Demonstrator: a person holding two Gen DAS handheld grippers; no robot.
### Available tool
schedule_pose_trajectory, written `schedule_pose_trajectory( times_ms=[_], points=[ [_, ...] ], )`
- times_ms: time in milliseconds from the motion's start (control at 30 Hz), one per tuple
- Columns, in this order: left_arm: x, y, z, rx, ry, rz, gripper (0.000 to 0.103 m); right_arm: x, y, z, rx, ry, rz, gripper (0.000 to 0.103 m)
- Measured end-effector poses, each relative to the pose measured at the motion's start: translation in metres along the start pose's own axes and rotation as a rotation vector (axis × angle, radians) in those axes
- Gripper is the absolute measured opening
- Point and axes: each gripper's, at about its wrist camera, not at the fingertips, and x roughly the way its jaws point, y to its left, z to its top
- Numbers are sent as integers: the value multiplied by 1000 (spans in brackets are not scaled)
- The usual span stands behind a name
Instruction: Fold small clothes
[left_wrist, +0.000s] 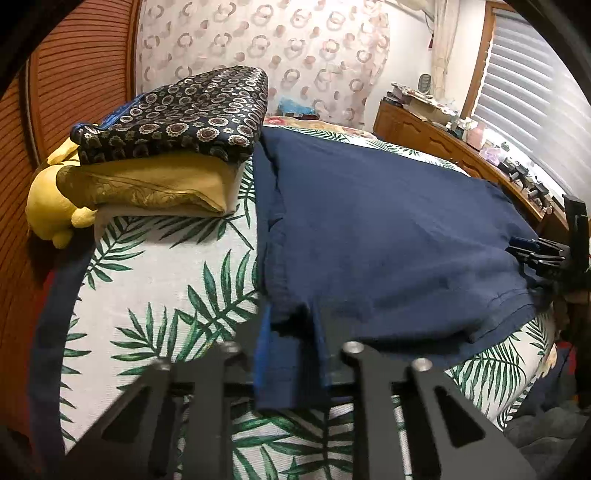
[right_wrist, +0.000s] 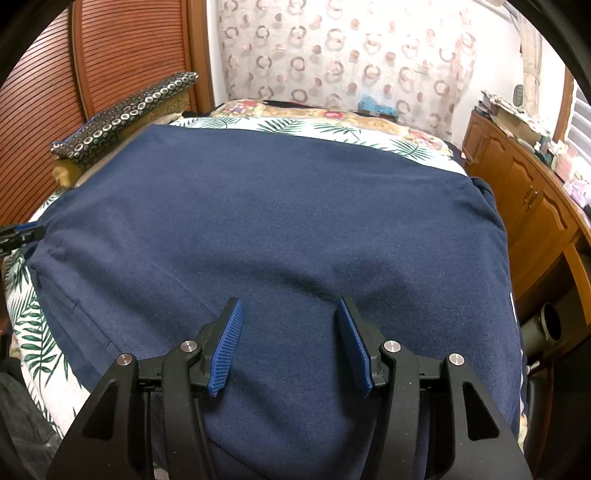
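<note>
The left wrist view hides most of the left tool (left_wrist: 291, 354): its fingertips are buried under a fold of the navy blue cotton garment (left_wrist: 388, 236), so the pads cannot be seen, yet the cloth bunches between the closed fingers and the tool is clamped on that near left edge. No earlier view is at hand to judge anything more. The garment, one piece, lies spread flat across the bed with the white sheet printed with green palm leaves (left_wrist: 166, 280); what kind of garment it is cannot be told, since collar and sleeves are not clearly visible. At the right border of this view the right tool (left_wrist: 532, 254) is cut off by the frame, only its dark fingers showing at the garment's right edge.

The right wrist view shows the right tool plainly: two blue ribbed pads (right_wrist: 227, 347) stand apart over the navy cloth with nothing pinched between them, so it is open. The garment's near edge runs out of the picture below.

At the bed's left side sits one stack of two pillows, a dark pillow with ring patterns (left_wrist: 177, 114) on a mustard yellow pillow (left_wrist: 155, 184), with one yellow plush toy (left_wrist: 51, 206) partly hidden behind them. A wooden cabinet (right_wrist: 524, 206) stands to the right, its cluttered top too small to make out.
</note>
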Motion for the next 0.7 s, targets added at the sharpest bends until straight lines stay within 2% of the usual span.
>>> schedule_pose_trajectory(
  times_ms=[67, 233, 533, 700],
  points=[
    [-1, -3, 1, 14, -6, -5, 4, 0, 0, 0, -1, 0, 0, 54],
    [-18, -16, 11, 26, -78, -53, 4, 0, 0, 0, 0, 0, 0, 54],
    [-43, -39, 53, 56, -181, -159, 3, 0, -1, -1, 0, -1, 1, 54],
    [-45, -75, 79, 129, -219, -218, 3, -3, -1, 0, 7, -8, -23, 54]
  ],
)
